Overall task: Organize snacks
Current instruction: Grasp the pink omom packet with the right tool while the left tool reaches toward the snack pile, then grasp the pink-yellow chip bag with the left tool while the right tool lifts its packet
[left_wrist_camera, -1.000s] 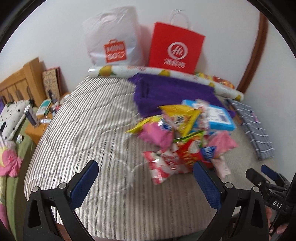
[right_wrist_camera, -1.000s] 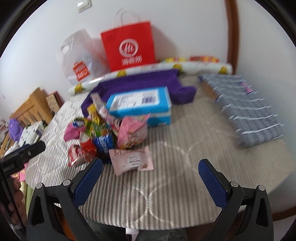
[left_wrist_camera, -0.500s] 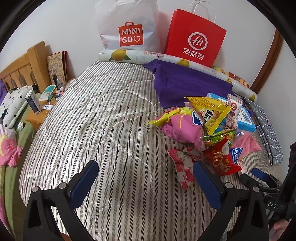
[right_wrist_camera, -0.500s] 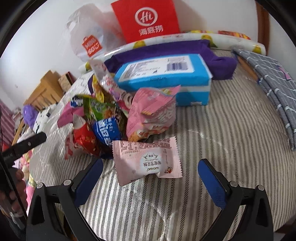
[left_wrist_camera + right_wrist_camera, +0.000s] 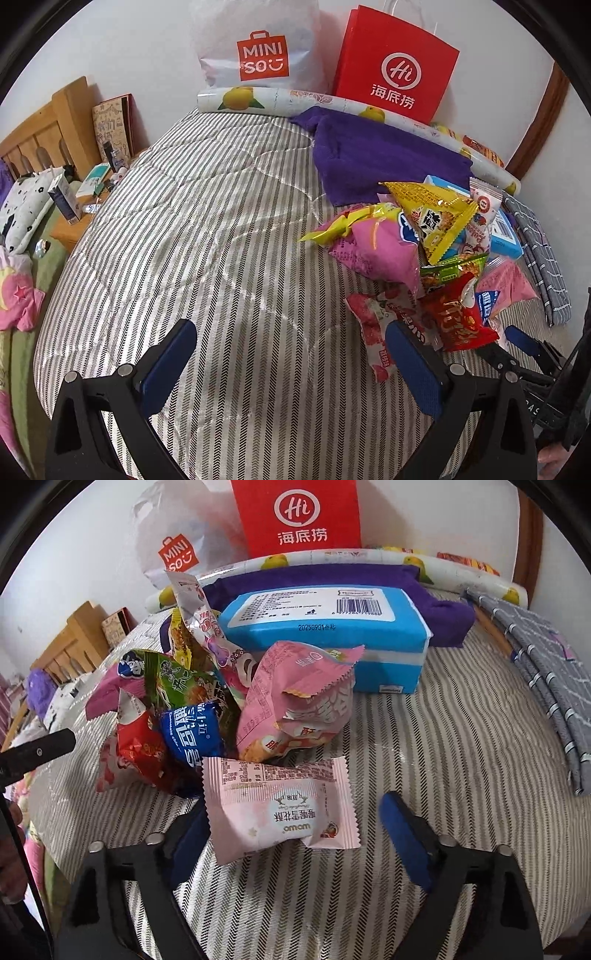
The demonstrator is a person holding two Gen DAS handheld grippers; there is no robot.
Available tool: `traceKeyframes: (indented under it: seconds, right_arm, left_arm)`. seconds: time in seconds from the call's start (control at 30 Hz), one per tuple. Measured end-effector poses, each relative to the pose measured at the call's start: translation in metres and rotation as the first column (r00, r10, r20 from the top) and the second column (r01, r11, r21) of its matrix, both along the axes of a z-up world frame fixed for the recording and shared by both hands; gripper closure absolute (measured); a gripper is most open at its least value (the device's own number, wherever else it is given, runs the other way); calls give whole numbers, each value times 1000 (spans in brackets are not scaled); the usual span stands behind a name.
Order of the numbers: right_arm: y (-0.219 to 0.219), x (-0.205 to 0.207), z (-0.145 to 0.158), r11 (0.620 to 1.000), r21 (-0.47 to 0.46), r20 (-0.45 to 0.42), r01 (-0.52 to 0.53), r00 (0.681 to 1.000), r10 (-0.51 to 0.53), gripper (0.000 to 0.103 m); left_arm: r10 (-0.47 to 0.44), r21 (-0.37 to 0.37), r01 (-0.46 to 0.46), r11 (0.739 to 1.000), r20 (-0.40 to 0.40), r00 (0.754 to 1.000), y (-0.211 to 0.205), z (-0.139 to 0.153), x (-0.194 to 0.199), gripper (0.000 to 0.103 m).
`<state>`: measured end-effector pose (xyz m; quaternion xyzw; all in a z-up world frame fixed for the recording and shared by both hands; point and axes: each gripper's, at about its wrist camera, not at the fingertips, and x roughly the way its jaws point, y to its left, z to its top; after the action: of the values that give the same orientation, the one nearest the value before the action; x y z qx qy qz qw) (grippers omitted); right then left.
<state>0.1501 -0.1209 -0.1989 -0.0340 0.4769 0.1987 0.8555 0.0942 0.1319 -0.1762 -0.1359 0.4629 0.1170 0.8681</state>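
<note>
A heap of snack packets (image 5: pixel 417 254) lies on the striped bed, right of centre in the left wrist view. My left gripper (image 5: pixel 291 354) is open and empty over bare bedding, its right finger beside a pink-red packet (image 5: pixel 373 325). In the right wrist view my right gripper (image 5: pixel 291 823) is open around a flat pale pink packet (image 5: pixel 280 808) at the near edge of the heap (image 5: pixel 192 709); whether the pads touch it I cannot tell. A bigger pink bag (image 5: pixel 299 705) stands just behind it.
A blue tissue pack (image 5: pixel 328 627) lies on a purple towel (image 5: pixel 384 155) behind the heap. A red paper bag (image 5: pixel 395 66) and a white Miniso bag (image 5: pixel 258 48) stand at the wall. A grey folded cloth (image 5: pixel 546 679) lies right. A bedside table (image 5: pixel 77 221) stands left.
Both grippers moved forward and down toward the bed. The pale pink packet now lies between the right gripper's fingers; the heap looms larger in both views.
</note>
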Motion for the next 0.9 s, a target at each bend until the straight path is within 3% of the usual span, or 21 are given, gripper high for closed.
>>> traceKeyframes:
  seconds: [0.07, 0.23, 0.4, 0.57, 0.9]
  right_arm:
    - [-1, -1, 2, 1000, 10, 5, -2, 1000, 2, 32]
    - [-1, -3, 5, 1000, 14, 15, -16, 1000, 15, 39]
    - [-5, -8, 15, 998, 44, 24, -37, 999, 36, 56]
    - [-8, -13, 19, 999, 17, 48, -37, 998, 36, 58]
    - [-37, -17, 35, 998, 62, 82, 28, 996, -33, 58]
  left_arm:
    - [0, -3, 0, 1000, -4, 1000, 0, -1, 1, 1]
    - [-10, 5, 10, 1000, -1, 1000, -3, 0, 0, 1]
    - [-21, -4, 21, 1000, 8, 1000, -5, -1, -3, 1]
    - [-45, -7, 45, 999, 8, 999, -12, -4, -1, 1]
    - [-89, -36, 89, 995, -12, 996, -30, -20, 15, 2]
